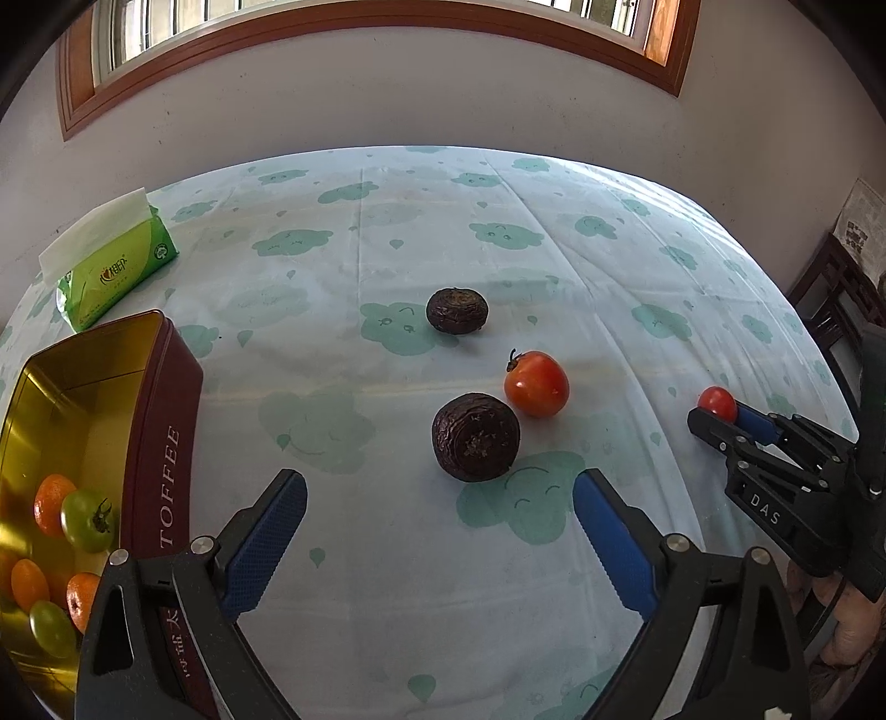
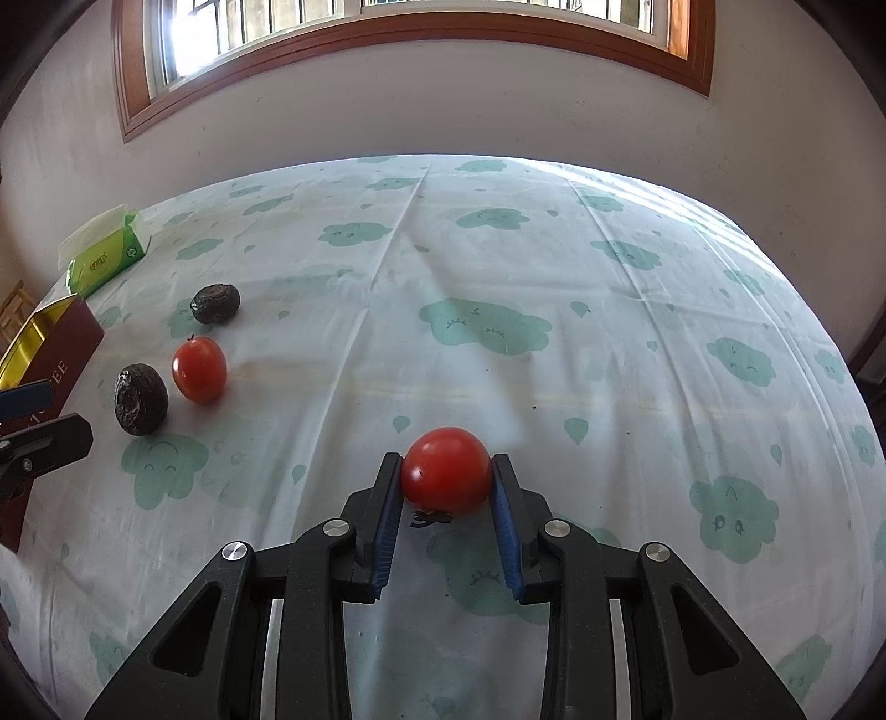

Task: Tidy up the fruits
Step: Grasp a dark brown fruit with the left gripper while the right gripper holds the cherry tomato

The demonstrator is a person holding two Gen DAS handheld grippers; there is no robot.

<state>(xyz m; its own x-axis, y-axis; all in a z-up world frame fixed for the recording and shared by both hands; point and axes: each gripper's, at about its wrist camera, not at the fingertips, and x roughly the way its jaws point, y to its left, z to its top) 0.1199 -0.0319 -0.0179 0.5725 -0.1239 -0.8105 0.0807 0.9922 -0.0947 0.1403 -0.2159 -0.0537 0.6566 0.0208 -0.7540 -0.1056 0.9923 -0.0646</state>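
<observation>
While the left tongs [image 1: 440, 540] gaped empty, two dark fruits [image 1: 475, 436] and a tomato [image 1: 537, 384] lay on the counter [image 1: 387, 249] beside the toffee tin [image 1: 166, 421].
Right-wrist view: right tongs [image 2: 446, 479] were clamped on a small red tomato [image 2: 446, 469] over the cloth.

Both wrist views look down across the same tablecloth [image 1: 443, 581], windowward.

Green tissue pack [image 1: 113, 265] on cloud-print tablecloth [image 1: 421, 581], beneath a wood-framed window [image 2: 410, 33]
</observation>
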